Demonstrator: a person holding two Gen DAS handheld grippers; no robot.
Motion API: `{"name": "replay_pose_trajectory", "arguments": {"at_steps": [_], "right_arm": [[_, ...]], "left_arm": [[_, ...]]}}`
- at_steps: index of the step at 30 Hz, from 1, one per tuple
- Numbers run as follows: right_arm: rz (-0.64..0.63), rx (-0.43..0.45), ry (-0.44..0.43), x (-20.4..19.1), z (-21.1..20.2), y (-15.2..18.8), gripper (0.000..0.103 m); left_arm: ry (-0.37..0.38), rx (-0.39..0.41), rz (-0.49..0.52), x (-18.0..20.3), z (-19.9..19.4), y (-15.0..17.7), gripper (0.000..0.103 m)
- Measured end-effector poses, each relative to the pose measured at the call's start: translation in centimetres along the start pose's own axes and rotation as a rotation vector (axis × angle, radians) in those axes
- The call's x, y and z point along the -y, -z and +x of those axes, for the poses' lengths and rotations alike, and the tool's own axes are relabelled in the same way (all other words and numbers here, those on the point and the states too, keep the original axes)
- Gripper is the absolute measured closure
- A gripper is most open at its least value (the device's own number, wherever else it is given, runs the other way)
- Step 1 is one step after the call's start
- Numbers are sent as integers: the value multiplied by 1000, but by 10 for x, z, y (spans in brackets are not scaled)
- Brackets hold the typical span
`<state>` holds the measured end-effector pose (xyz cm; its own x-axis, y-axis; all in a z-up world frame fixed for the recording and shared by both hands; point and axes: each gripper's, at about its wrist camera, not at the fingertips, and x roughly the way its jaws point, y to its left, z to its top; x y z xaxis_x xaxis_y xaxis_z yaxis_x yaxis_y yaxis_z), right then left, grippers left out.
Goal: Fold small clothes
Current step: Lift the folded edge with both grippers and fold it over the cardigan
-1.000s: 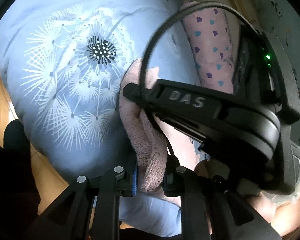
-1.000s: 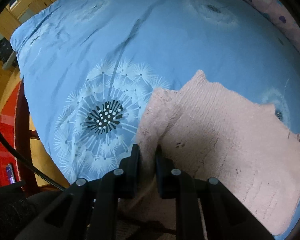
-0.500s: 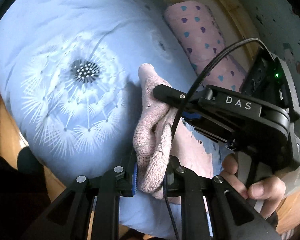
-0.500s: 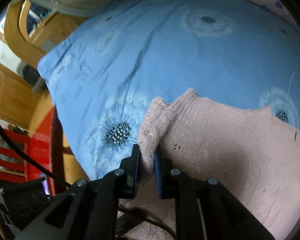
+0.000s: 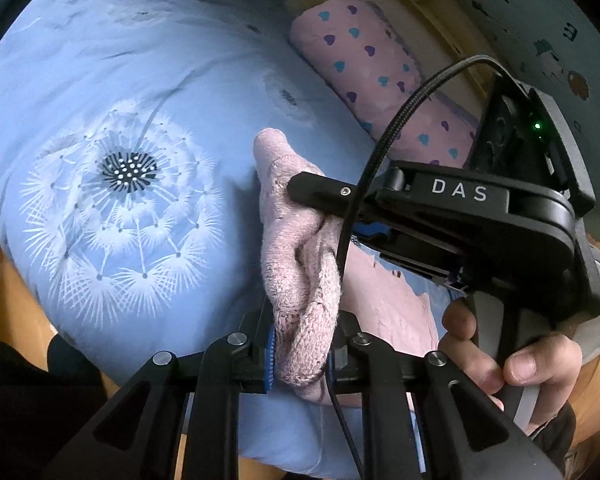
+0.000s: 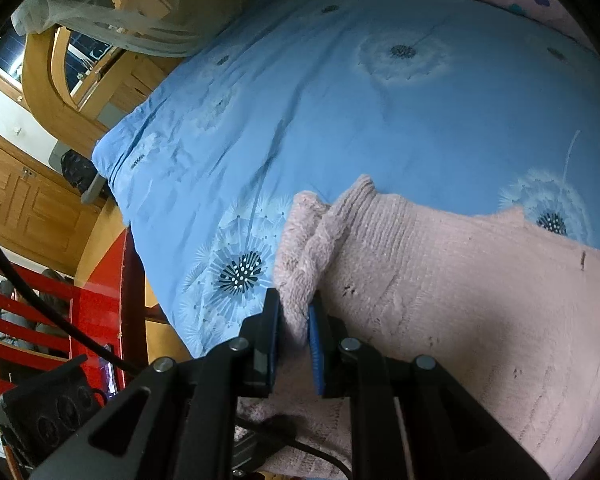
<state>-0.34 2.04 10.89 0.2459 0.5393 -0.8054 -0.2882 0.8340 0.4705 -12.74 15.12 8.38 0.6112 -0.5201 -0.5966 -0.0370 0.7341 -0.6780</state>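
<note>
A small pink knitted garment [image 6: 440,300] lies on a blue dandelion-print duvet [image 6: 340,120], with its near edge lifted off the bed. My left gripper [image 5: 300,354] is shut on a bunched fold of the pink garment [image 5: 300,264]. In the left wrist view the right gripper [image 5: 300,184] reaches in from the right, held by a hand [image 5: 512,360], and bites the same raised fold higher up. Seen from its own camera, my right gripper [image 6: 294,332] is shut on the rolled pink edge, while the remaining cloth spreads flat to the right.
A pink pillow [image 5: 380,76] with heart prints lies at the head of the bed by a wooden frame. A red chair [image 6: 40,312] and wooden cabinets [image 6: 28,200] stand off the bed's left side. A black cable [image 5: 380,160] hangs across the left wrist view.
Both grippers have risen and pulled back with the pink fold held between them. More of the bed and room shows now. The right gripper sits farther right in the left wrist view.
</note>
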Motion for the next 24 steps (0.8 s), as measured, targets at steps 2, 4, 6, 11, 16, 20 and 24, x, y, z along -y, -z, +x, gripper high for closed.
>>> {"name": "replay_pose_trajectory", "arguments": {"at_steps": [2,4,6,11,16,20,24], "right_arm": [[1,8,-5,2,-4,0,89],[-3,13,-4,2,-5,0,89],[-8,17,3,2,-8,0,89],[-12,30,15,5,-17,3,89],[-21,53,32,12,-31,9,89],[-12,69,35,22,-42,13,89],[3,78,50,35,-54,14,89]], "left_arm": [[8,0,12,2,-1,1,103],[13,2,30,4,1,1,103],[16,4,51,9,5,1,103],[17,7,87,20,11,3,103],[13,10,114,29,16,6,103],[22,5,153,41,21,11,103],[30,-2,205,55,28,16,103]]}}
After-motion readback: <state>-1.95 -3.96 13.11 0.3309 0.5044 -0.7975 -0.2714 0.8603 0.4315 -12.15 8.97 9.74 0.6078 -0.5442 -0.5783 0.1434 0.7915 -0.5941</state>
